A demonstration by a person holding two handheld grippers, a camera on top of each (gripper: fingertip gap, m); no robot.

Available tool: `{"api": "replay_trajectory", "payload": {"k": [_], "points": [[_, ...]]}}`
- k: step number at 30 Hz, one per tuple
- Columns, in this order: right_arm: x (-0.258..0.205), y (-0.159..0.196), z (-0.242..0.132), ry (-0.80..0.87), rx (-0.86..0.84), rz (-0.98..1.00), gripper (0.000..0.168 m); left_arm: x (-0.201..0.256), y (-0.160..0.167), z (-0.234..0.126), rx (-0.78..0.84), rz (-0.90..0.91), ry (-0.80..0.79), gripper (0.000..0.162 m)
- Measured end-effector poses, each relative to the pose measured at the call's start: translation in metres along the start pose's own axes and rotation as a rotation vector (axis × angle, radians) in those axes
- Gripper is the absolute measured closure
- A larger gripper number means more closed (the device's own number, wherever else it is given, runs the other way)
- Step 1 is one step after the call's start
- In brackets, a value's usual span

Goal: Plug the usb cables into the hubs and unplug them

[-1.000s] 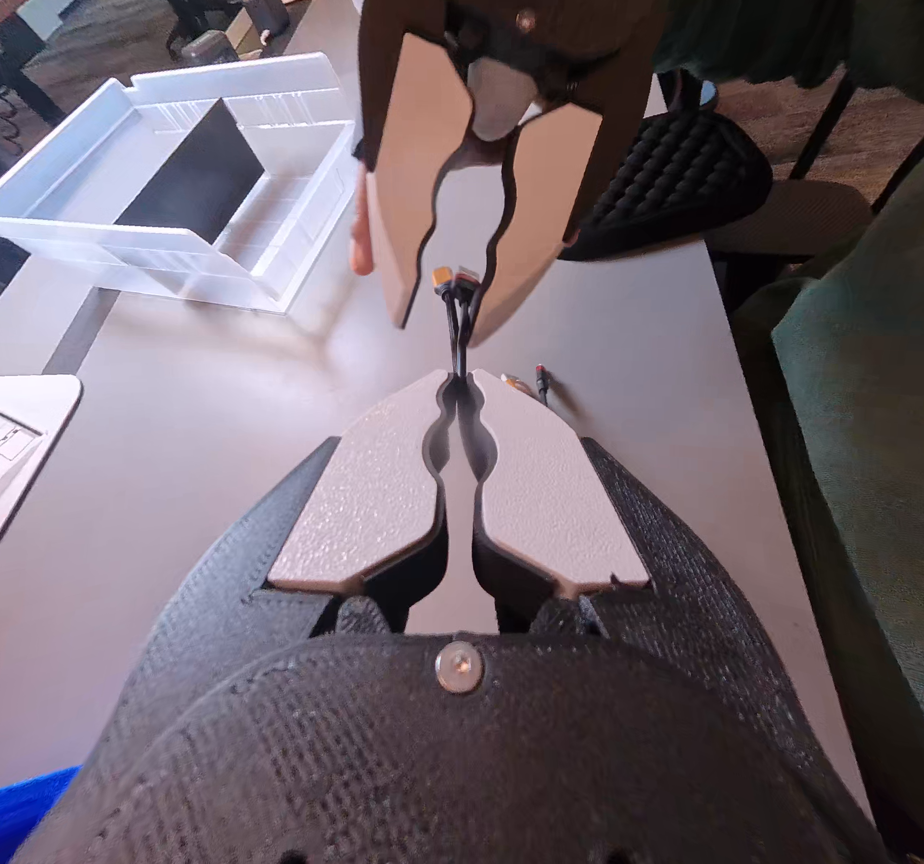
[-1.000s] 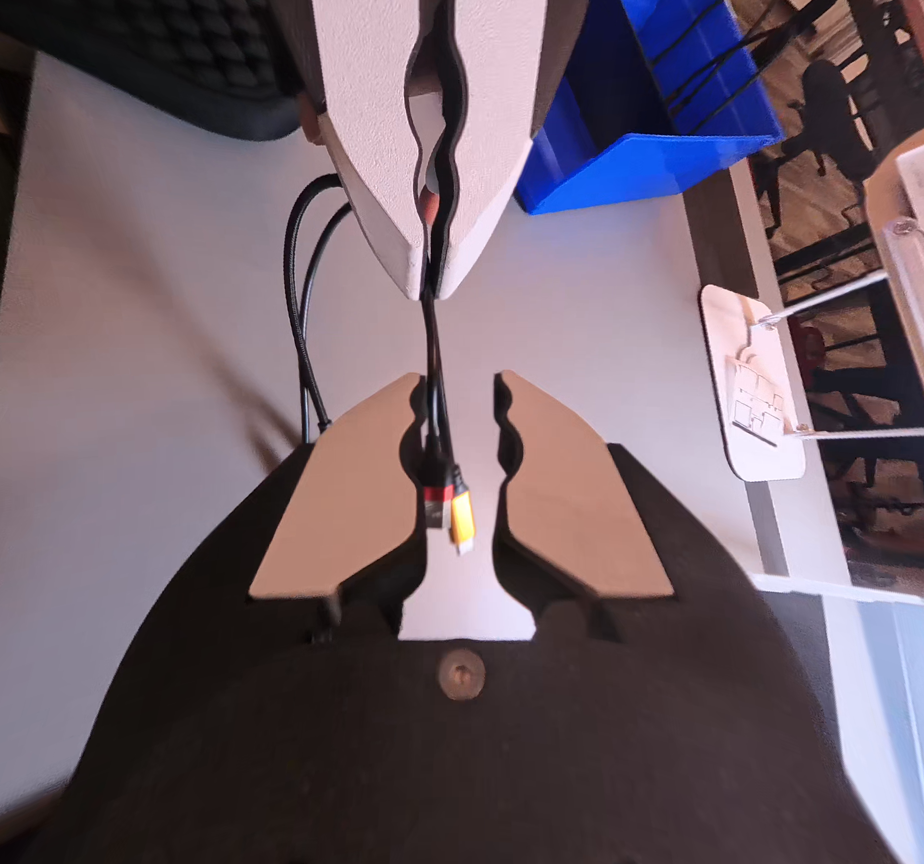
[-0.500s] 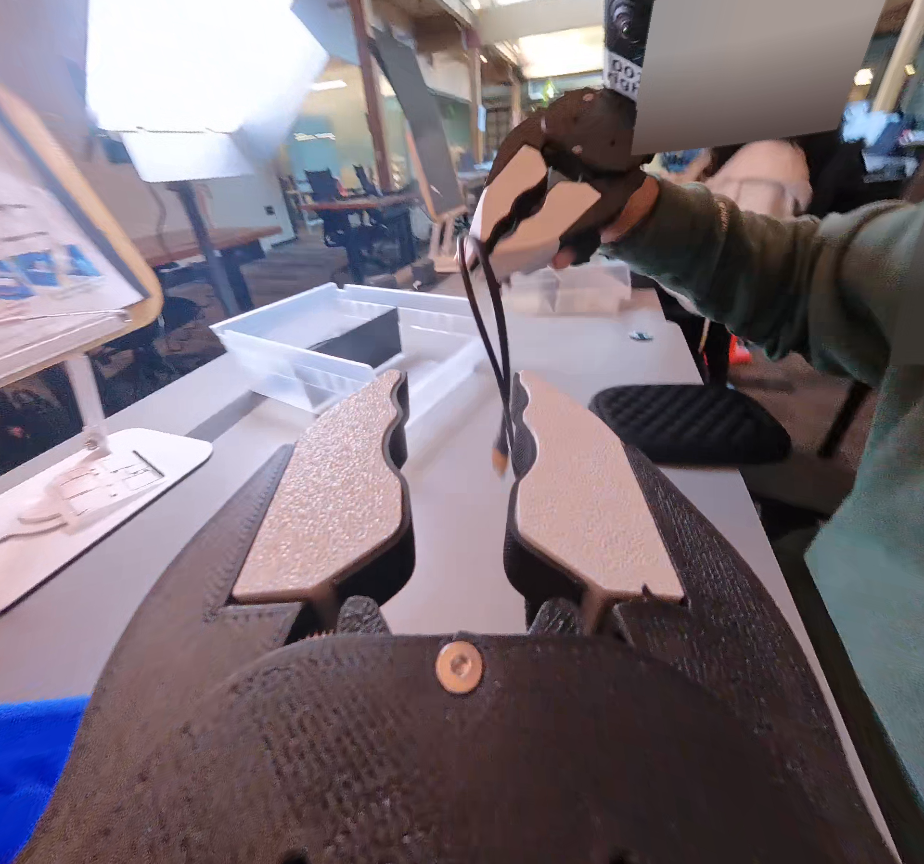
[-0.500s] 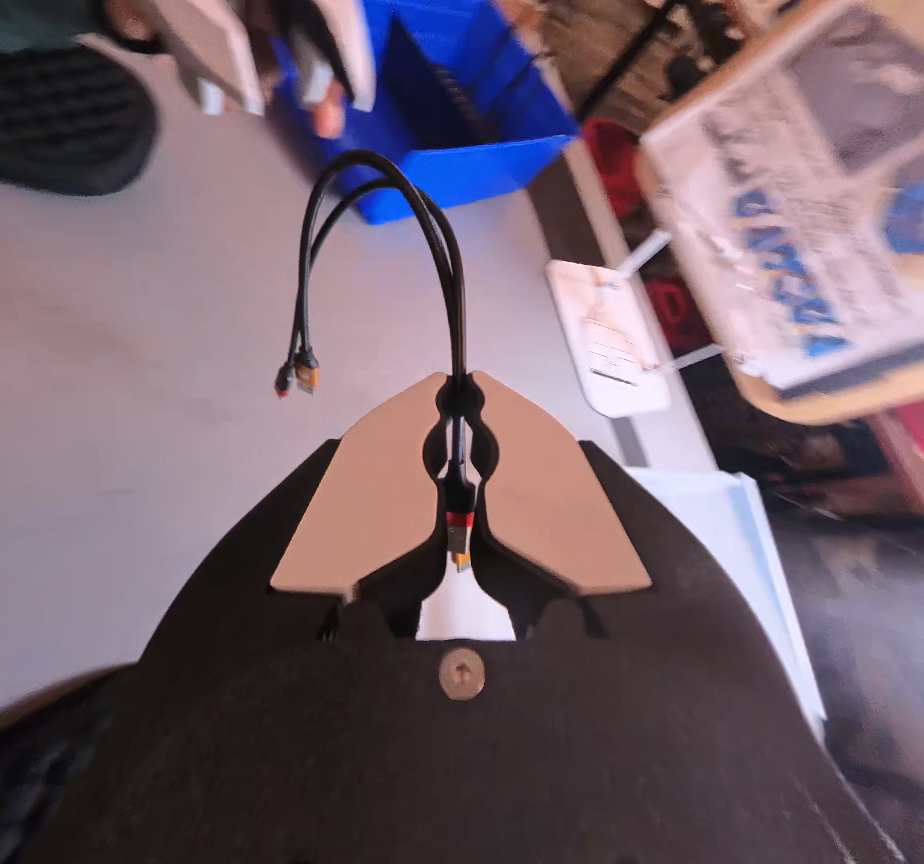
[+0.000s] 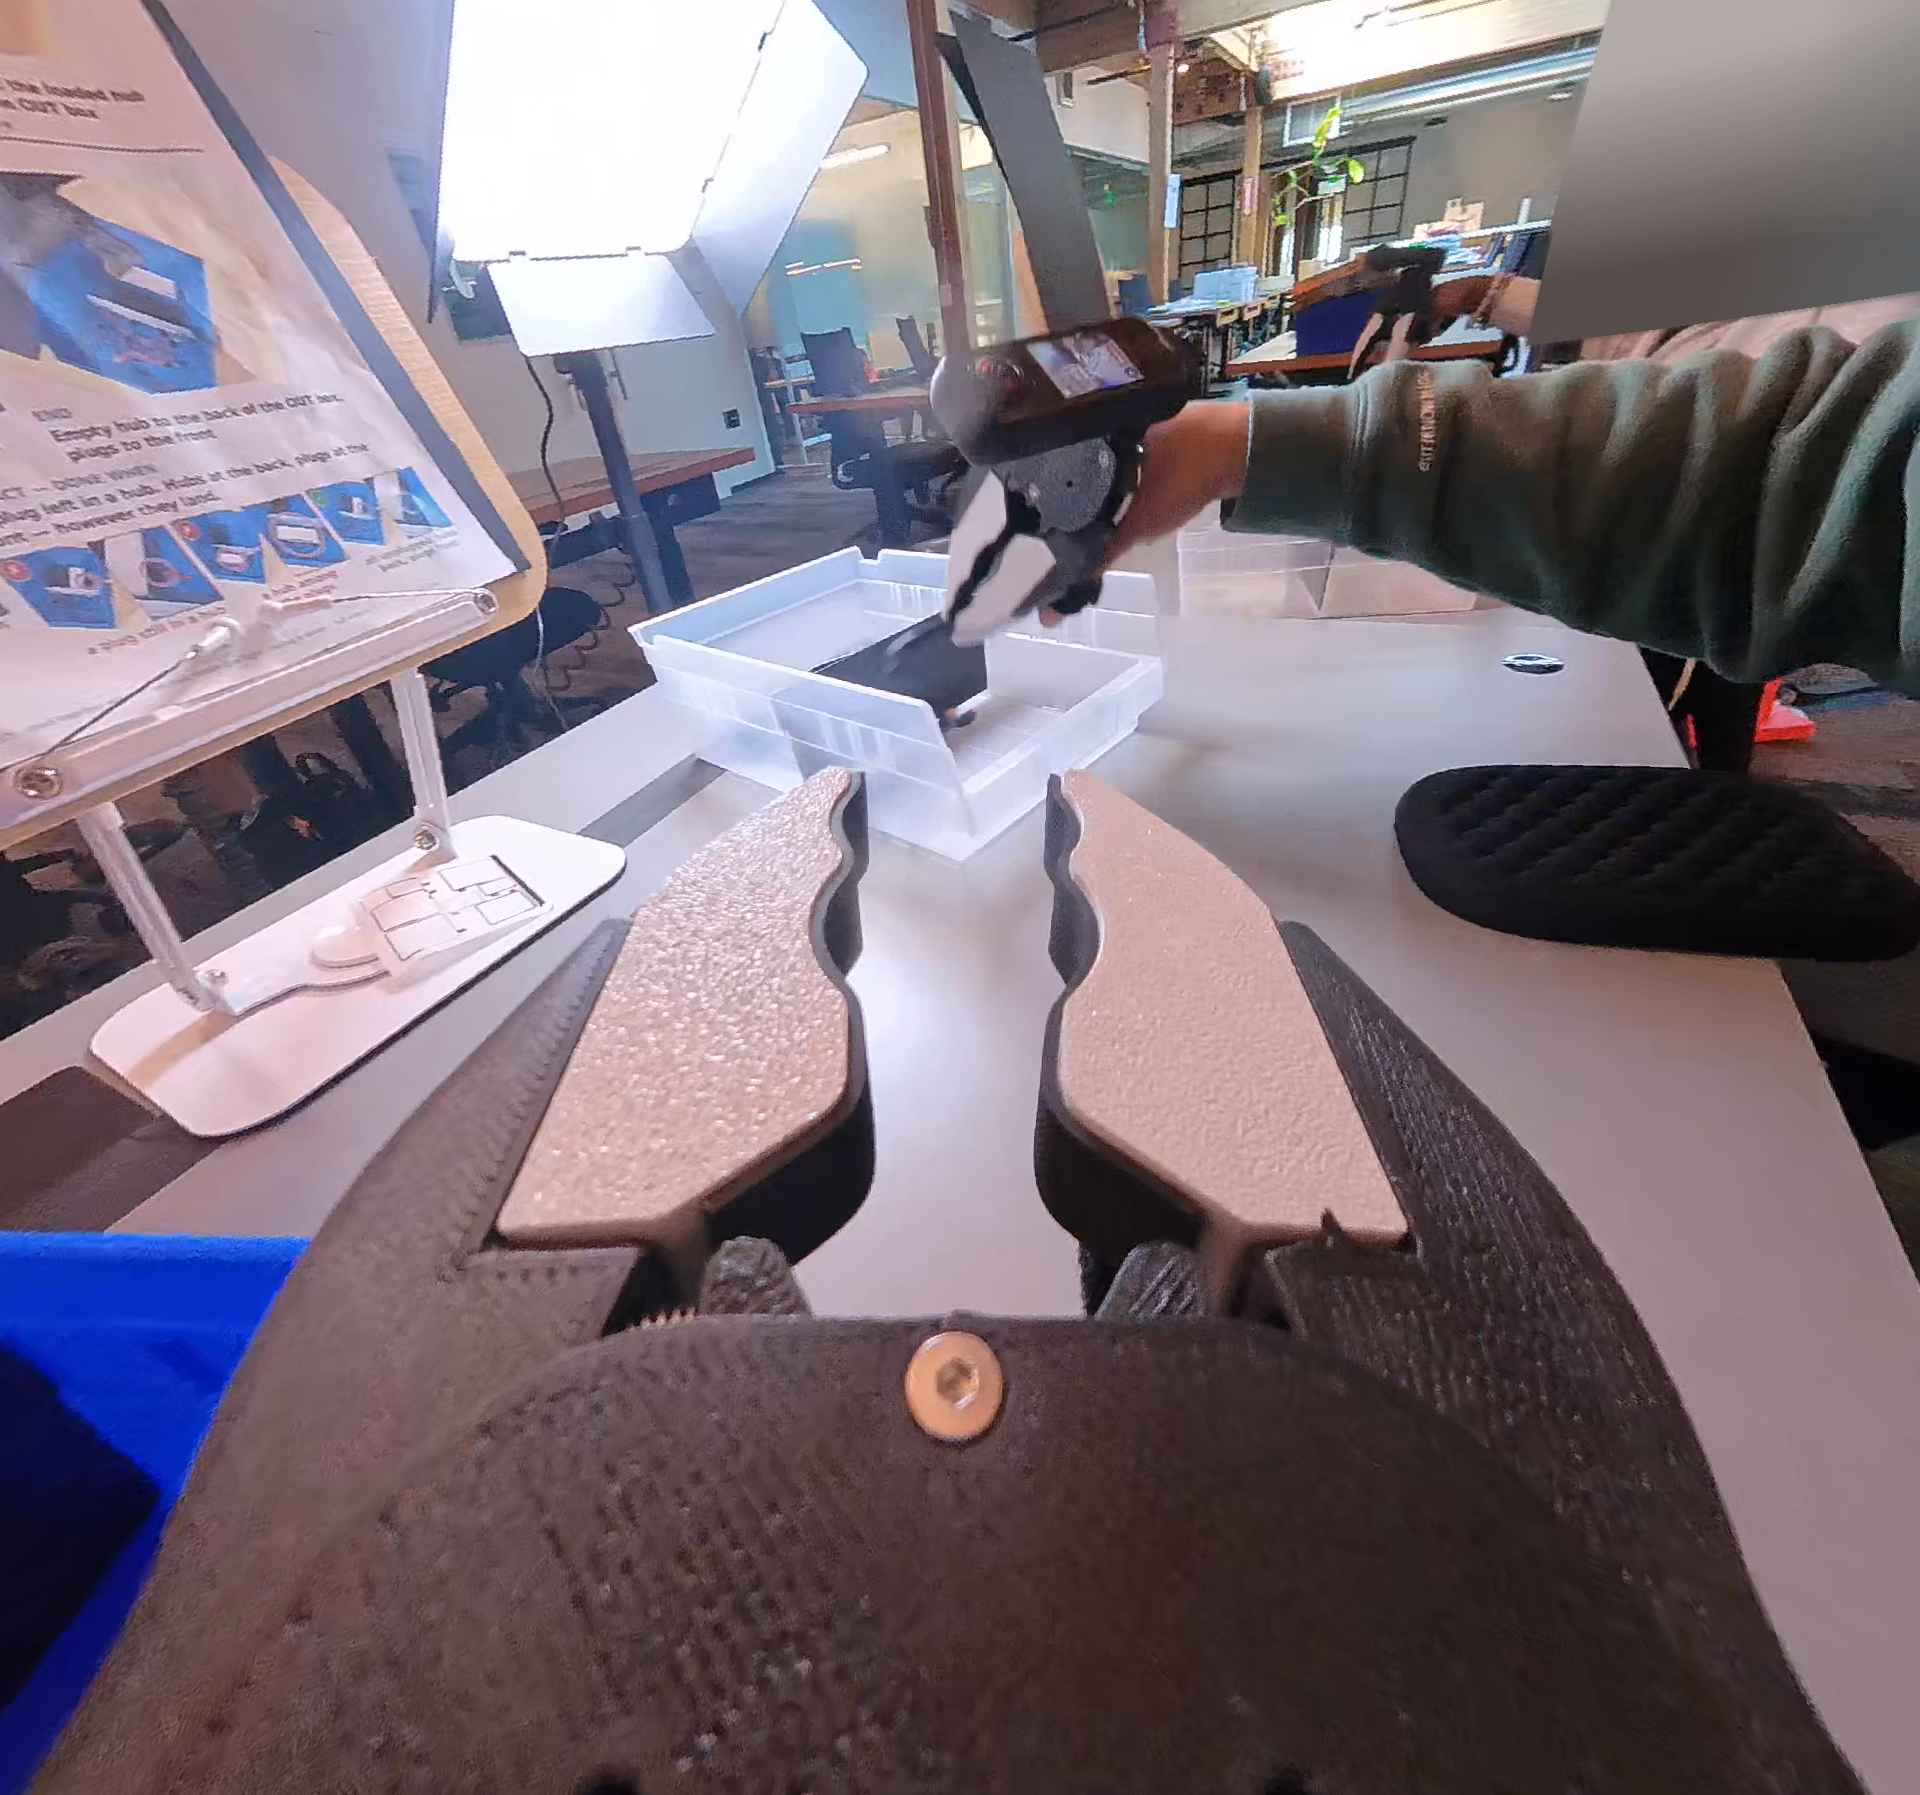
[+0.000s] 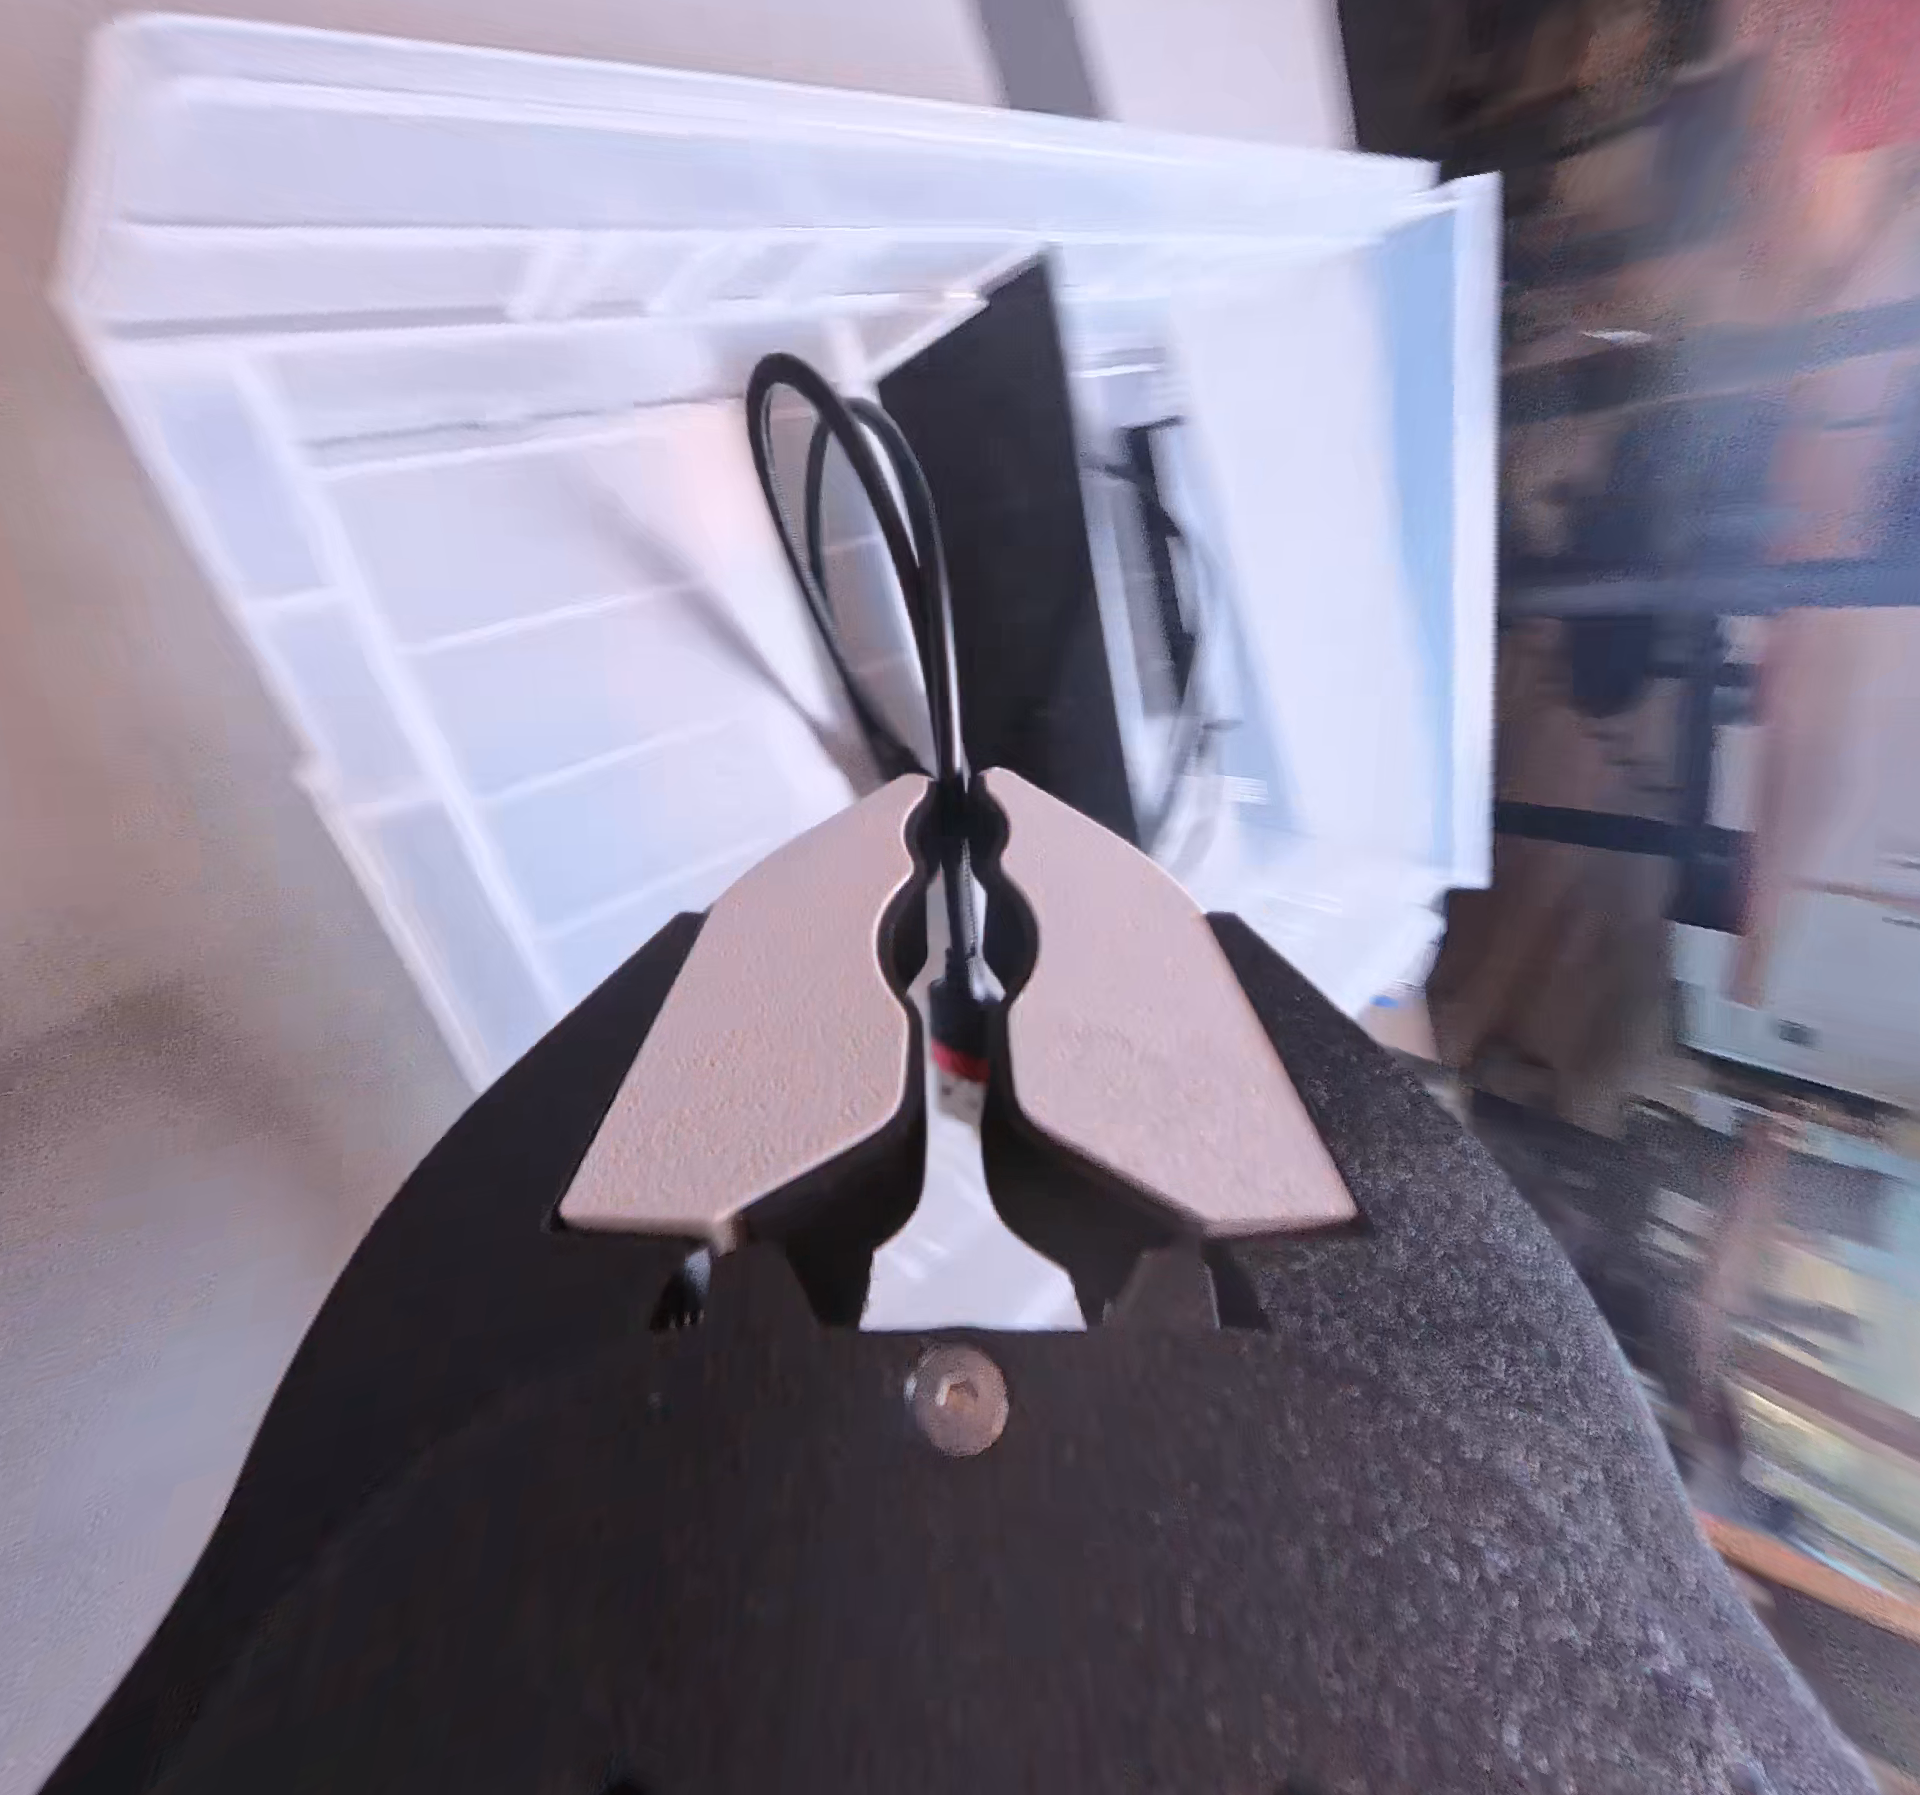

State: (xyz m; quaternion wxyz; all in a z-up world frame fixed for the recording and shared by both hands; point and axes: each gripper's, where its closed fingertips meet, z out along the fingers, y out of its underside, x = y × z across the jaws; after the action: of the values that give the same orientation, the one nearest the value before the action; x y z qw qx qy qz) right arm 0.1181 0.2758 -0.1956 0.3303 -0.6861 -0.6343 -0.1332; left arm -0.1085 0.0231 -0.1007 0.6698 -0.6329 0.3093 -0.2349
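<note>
Two black usb cables are pinched between the tips of my right gripper, its jaws closed on them; their plug ends, one with a red band, lie back between the fingers, and the cords loop forward over the clear plastic tray. That view is smeared, so I think, but cannot swear, the loop hangs above the black panel inside the tray. My left gripper stands apart with its jaws spread wide and nothing between them, above the grey table. Beyond it sit the tray, a tilted instruction board on a white stand and a black padded rest.
</note>
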Motion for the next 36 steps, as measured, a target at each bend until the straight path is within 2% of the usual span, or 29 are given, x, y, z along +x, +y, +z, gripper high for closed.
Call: {"api": "replay_trajectory", "payload": {"k": [1, 2, 4, 8, 12, 17, 20, 26, 30, 34, 35, 36], "points": [[-0.013, 0.001, 0.006, -0.086, -0.007, 0.036, 0.159, -0.003, 0.001, -0.001, -0.003, -0.001, -0.011, 0.13], [-0.018, 0.001, 0.009, -0.136, -0.009, 0.081, 0.145, -0.005, 0.003, -0.002, -0.008, -0.002, -0.018, 0.13], [-0.007, -0.004, 0.01, -0.128, 0.039, 0.165, 0.134, -0.011, 0.007, -0.003, -0.015, -0.013, -0.034, 0.131], [0.025, -0.013, -0.01, -0.045, 0.185, 0.311, 0.132, -0.021, 0.012, -0.005, -0.035, -0.026, -0.066, 0.131], [0.03, -0.026, -0.045, 0.026, 0.386, 0.408, 0.133, -0.037, 0.016, -0.01, -0.061, -0.021, -0.128, 0.131], [-0.012, -0.046, -0.102, -0.024, 0.711, 0.584, 0.134, -0.094, 0.009, -0.045, -0.125, -0.023, -0.322, 0.132], [-0.052, -0.049, -0.122, -0.062, 0.813, 0.647, 0.135, -0.149, 0.01, -0.08, -0.204, -0.049, -0.461, 0.132], [-0.107, -0.047, -0.129, -0.123, 0.857, 0.669, 0.138, -0.259, 0.062, -0.122, -0.506, -0.162, -0.613, 0.129], [-0.118, -0.046, -0.124, -0.162, 0.861, 0.694, 0.14, -0.304, 0.111, -0.12, -0.73, -0.246, -0.591, 0.124], [-0.125, -0.048, -0.119, -0.198, 0.855, 0.707, 0.14, -0.34, 0.143, -0.111, -0.91, -0.161, -0.648, 0.124], [-0.127, -0.048, -0.119, -0.201, 0.85, 0.703, 0.14, -0.346, 0.149, -0.105, -0.918, -0.157, -0.65, 0.125], [-0.129, -0.047, -0.118, -0.202, 0.842, 0.697, 0.141, -0.349, 0.153, -0.1, -0.918, -0.157, -0.647, 0.141]]}}
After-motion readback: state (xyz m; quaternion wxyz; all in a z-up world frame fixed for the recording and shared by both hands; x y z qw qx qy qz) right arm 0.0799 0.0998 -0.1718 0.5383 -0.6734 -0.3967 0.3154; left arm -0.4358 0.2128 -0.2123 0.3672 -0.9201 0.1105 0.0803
